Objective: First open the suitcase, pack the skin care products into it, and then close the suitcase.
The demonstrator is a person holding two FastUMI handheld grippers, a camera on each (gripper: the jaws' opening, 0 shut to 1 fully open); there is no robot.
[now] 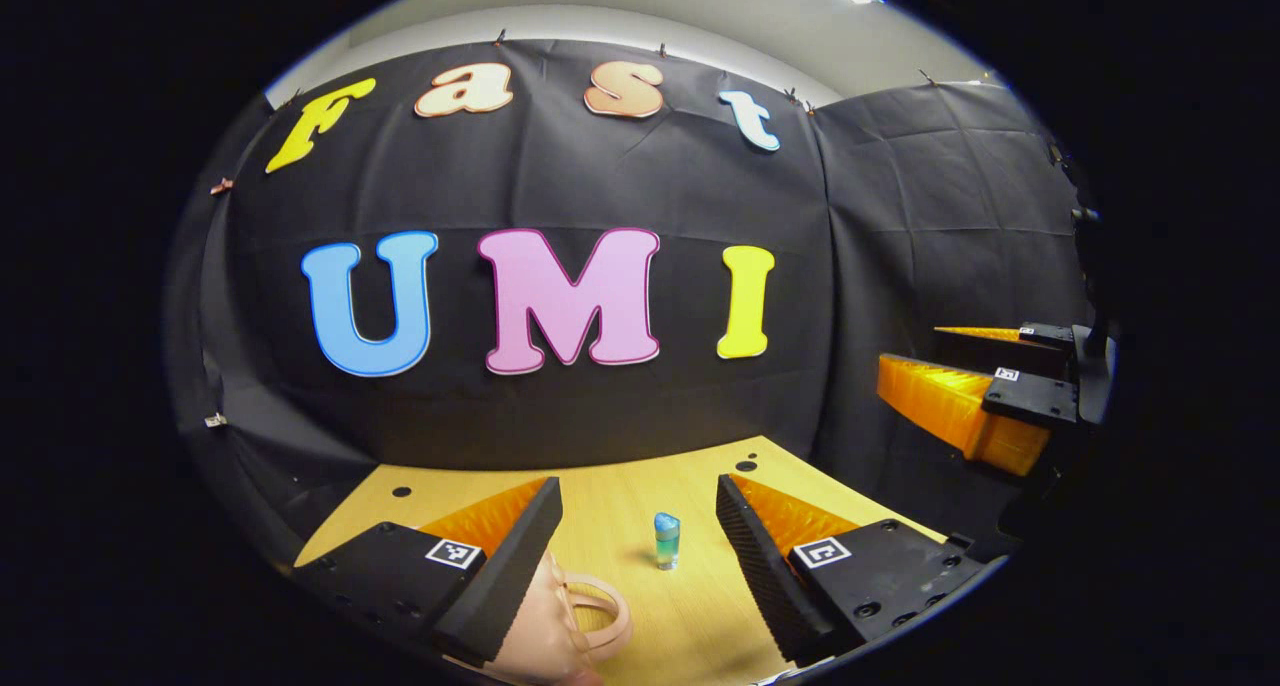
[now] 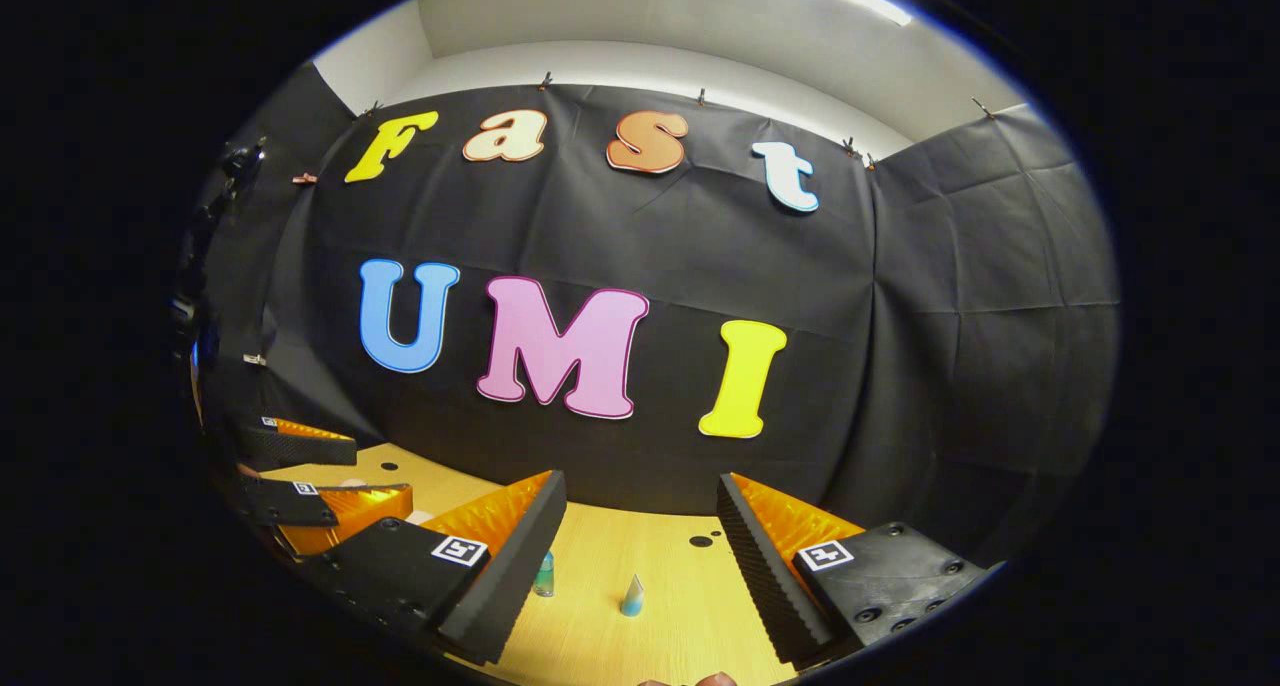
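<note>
Broadly, a light wooden tabletop with small dark holes [image 1: 640, 486] is seen beneath both grippers, backed by the black cloth wall. At the lower edge of the left gripper view, a pale pink suitcase corner with a looped handle [image 1: 575, 616] is seen just beside the left gripper's left finger; whether it is touched cannot be told. The left gripper [image 1: 640, 546] is held with its jaws spread wide and nothing is gripped; a small bottle with a blue cap and greenish-blue body [image 1: 667, 541] is seen upright on the table between and beyond its fingers. The right gripper [image 2: 640, 556] is likewise held wide apart and empty, and is also seen at the right edge of the left gripper view. Ahead of it, a small pale-blue cone-shaped tube [image 2: 632, 596] is stood on the wood, with a small green bottle [image 2: 544, 574] near its left finger.
</note>
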